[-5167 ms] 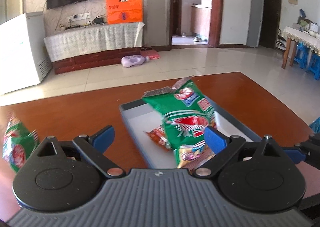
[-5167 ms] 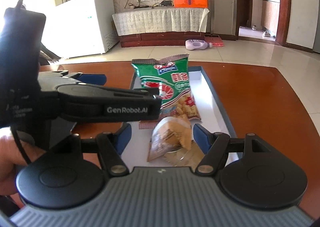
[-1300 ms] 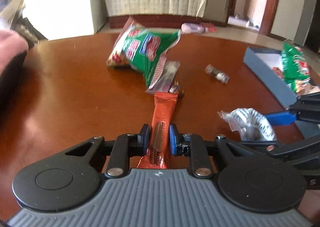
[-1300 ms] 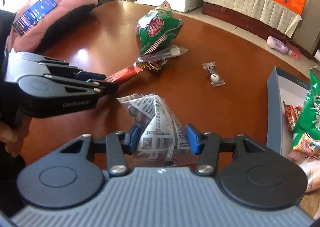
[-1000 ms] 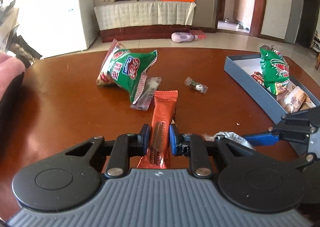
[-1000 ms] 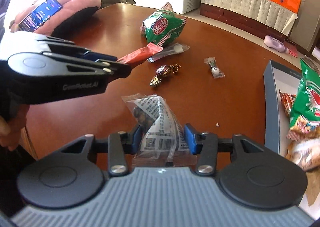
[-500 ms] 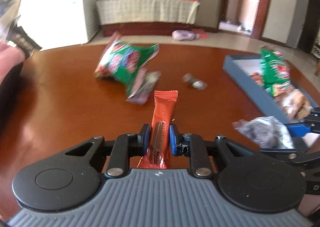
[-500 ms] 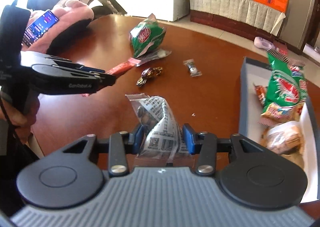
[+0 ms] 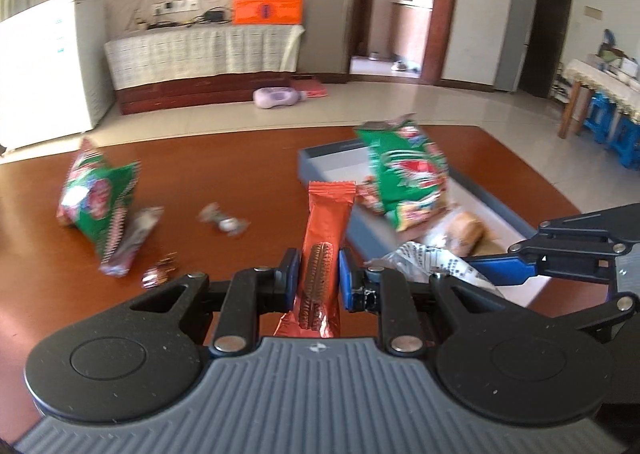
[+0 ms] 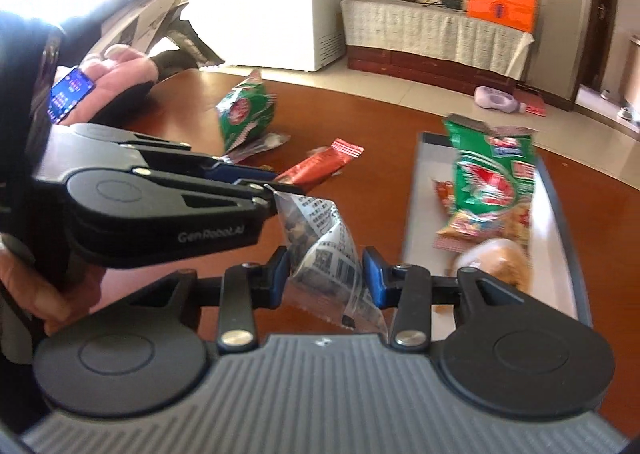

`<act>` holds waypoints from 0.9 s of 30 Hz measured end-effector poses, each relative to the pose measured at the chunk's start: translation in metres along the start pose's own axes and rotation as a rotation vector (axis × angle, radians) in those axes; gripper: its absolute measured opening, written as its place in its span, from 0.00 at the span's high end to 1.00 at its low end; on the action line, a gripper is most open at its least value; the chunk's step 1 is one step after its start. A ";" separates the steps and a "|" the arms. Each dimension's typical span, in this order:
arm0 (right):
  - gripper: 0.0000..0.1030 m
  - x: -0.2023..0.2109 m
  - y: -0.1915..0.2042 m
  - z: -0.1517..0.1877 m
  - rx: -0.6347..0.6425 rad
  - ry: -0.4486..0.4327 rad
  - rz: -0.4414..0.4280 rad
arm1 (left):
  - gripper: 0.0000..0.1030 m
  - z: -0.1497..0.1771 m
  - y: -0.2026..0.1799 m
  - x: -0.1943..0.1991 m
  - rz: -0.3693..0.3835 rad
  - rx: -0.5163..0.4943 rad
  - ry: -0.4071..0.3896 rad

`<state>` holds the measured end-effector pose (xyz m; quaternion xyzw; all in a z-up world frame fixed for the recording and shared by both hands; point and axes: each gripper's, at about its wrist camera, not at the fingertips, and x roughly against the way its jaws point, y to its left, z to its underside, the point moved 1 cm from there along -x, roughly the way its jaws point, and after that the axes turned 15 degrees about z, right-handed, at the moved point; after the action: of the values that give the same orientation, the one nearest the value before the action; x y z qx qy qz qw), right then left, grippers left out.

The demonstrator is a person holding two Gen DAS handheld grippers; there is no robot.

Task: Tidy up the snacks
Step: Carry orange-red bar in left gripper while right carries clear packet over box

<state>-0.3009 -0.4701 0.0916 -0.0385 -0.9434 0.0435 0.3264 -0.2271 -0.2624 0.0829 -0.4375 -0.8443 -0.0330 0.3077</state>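
My left gripper (image 9: 319, 274) is shut on an orange-red snack bar (image 9: 325, 238), held above the brown table and pointing at the grey tray (image 9: 320, 164). My right gripper (image 10: 325, 274) is shut on a clear printed snack packet (image 10: 326, 250), just left of the tray (image 10: 416, 190). The tray holds a green chip bag (image 9: 404, 170), a bun packet (image 10: 500, 262) and small snacks. The left gripper and its bar (image 10: 320, 168) show in the right wrist view, close to my packet.
A second green chip bag (image 9: 100, 198), a clear wrapper (image 9: 136, 238), a small wrapped candy (image 9: 226, 220) and foil chocolates (image 9: 160, 270) lie on the table left of the tray. A hand with a phone (image 10: 70, 92) rests at the far left.
Both grippers have swung right toward the tray while keeping hold of their snacks. The tray now sits nearer in both views, and the two grippers have come closer together.
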 end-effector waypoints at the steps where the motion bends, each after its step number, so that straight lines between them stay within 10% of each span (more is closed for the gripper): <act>1: 0.59 0.002 -0.006 0.002 -0.009 0.000 0.008 | 0.76 -0.001 -0.005 -0.004 0.013 -0.004 0.002; 27: 0.62 0.009 -0.094 0.030 -0.156 0.012 0.130 | 0.76 -0.008 -0.070 -0.070 0.112 -0.068 0.053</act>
<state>-0.3307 -0.5648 0.0833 -0.1250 -0.9375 -0.0092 0.3245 -0.2468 -0.3585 0.0662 -0.4932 -0.8085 -0.0562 0.3162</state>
